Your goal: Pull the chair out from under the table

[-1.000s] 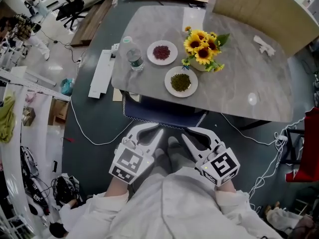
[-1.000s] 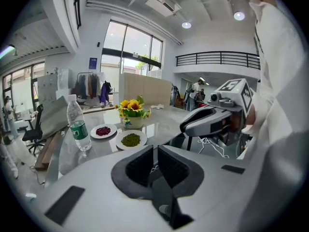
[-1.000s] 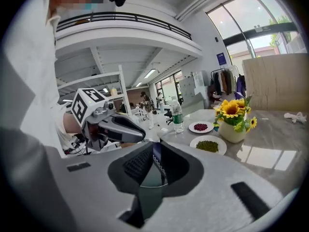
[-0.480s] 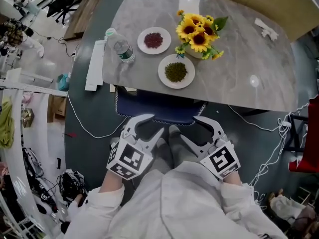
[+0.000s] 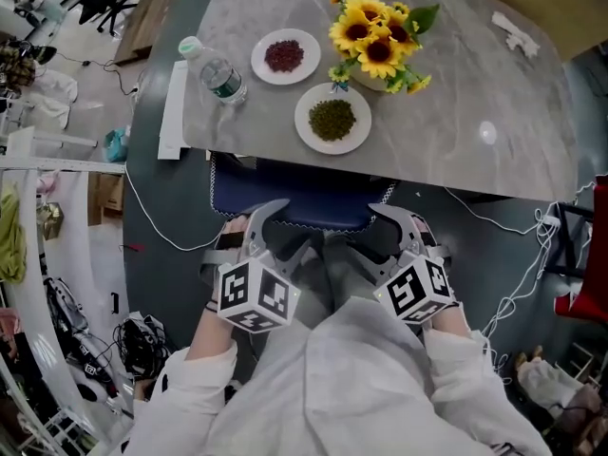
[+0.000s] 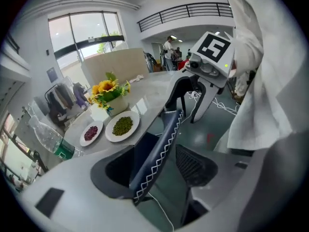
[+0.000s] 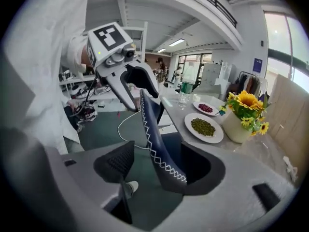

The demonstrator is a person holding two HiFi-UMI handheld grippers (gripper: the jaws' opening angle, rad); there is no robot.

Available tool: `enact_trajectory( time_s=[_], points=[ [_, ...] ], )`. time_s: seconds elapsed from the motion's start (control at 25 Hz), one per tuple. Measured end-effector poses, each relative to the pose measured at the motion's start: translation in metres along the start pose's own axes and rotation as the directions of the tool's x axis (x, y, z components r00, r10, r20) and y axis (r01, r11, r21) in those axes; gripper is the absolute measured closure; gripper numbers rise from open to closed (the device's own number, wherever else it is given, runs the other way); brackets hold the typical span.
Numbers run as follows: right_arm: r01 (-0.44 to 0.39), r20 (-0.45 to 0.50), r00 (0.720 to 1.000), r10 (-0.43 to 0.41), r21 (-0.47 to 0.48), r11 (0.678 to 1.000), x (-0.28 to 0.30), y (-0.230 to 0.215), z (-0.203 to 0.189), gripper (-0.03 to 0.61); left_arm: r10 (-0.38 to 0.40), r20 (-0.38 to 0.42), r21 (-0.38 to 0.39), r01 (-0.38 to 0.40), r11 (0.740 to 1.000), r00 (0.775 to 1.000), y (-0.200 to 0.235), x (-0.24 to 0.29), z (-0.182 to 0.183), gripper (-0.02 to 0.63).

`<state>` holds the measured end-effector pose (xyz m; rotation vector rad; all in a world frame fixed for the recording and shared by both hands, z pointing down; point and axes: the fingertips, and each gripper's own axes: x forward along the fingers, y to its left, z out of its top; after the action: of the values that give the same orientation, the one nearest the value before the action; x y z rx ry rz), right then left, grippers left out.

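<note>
A dark blue chair back (image 5: pixel 294 198) with white zigzag stitching shows at the near edge of the grey marble table (image 5: pixel 456 150); the seat is hidden beneath. My left gripper (image 5: pixel 255 224) straddles the back's left end, my right gripper (image 5: pixel 404 224) its right end. Both pairs of jaws have just been opening. In the left gripper view the chair back (image 6: pixel 161 139) runs between the wide jaws of the left gripper (image 6: pixel 159 164), pads apart from it. In the right gripper view the back (image 7: pixel 155 134) likewise lies inside the open right gripper (image 7: pixel 154 170).
On the table stand a plate of green beans (image 5: pixel 332 119), a plate of red beans (image 5: pixel 285 55), a water bottle (image 5: pixel 217 69) and a sunflower vase (image 5: pixel 375 46). A white board (image 5: pixel 171 112) leans at the table's left. Cables (image 5: pixel 152 226) trail over the dark floor.
Both grippers dropped from above my lap to the chair back's top edge and rolled. Their jaws went from shut to wide open, now straddling the back.
</note>
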<state>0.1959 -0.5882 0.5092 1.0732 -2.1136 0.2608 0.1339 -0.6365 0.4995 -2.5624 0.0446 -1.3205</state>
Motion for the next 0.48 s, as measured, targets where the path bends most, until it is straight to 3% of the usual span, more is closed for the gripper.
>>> enact_trajectory(
  time_s=[0.16, 0.48],
  points=[
    [-0.008, -0.050, 0.999, 0.003, -0.100, 0.995, 0.015, 0.000, -0.011, 0.314, -0.006, -0.073, 0.074, 0.011, 0.997, 0.997, 0.001, 0.010, -0.010, 0.350],
    [-0.059, -0.127, 0.991, 0.028, -0.245, 0.968, 0.044, -0.004, -0.029, 0.314, -0.041, -0.133, 0.099, 0.055, 0.994, 0.990, 0.002, 0.028, -0.018, 0.350]
  ],
)
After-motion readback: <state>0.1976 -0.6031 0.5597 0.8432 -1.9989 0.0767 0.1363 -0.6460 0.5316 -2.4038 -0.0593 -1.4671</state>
